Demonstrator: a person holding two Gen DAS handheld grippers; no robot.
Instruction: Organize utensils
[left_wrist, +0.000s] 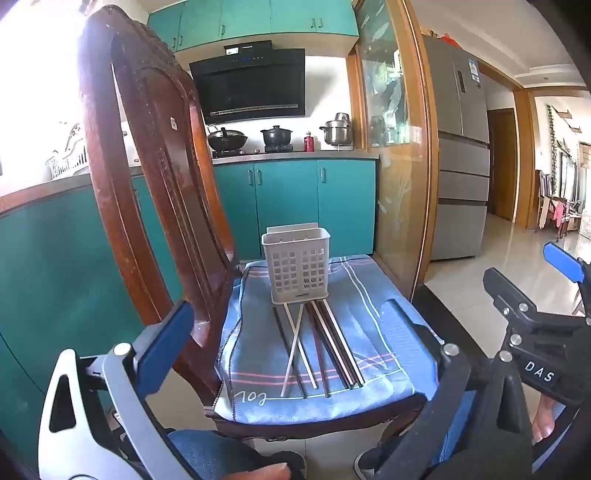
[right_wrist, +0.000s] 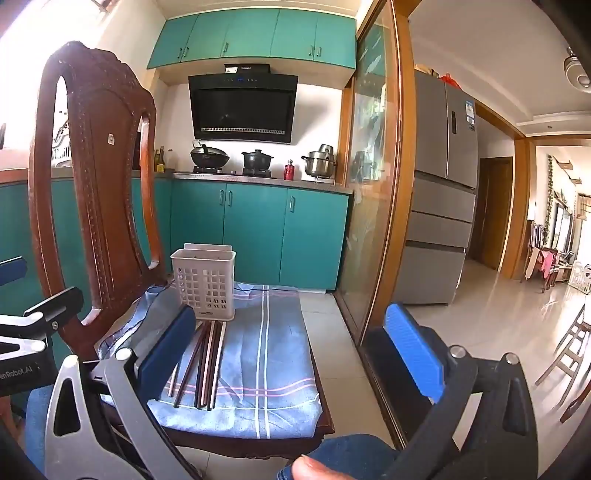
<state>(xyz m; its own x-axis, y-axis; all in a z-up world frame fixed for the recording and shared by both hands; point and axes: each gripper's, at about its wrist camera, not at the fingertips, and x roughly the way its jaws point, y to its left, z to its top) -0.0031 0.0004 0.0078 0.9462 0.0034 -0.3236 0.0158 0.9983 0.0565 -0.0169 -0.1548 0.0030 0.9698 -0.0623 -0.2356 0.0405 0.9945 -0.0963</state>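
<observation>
Several chopsticks (left_wrist: 320, 350), dark brown and white, lie on a blue plaid cloth (left_wrist: 373, 369) on a wooden chair seat. A white slotted utensil basket (left_wrist: 295, 269) stands upright just behind them. My left gripper (left_wrist: 291, 336) is open and empty, held back in front of the seat. In the right wrist view the chopsticks (right_wrist: 205, 363) lie in front of the basket (right_wrist: 205, 282). My right gripper (right_wrist: 295, 343) is open and empty, to the right of the chopsticks. It also shows in the left wrist view (left_wrist: 532, 317) at the right edge.
The chair's tall carved back (left_wrist: 147, 177) rises left of the seat. A glass sliding door with a wooden frame (right_wrist: 380, 184) stands to the right. Teal cabinets (right_wrist: 258, 229) and a stove with pots are behind. My knees (right_wrist: 343, 454) are below the seat's front edge.
</observation>
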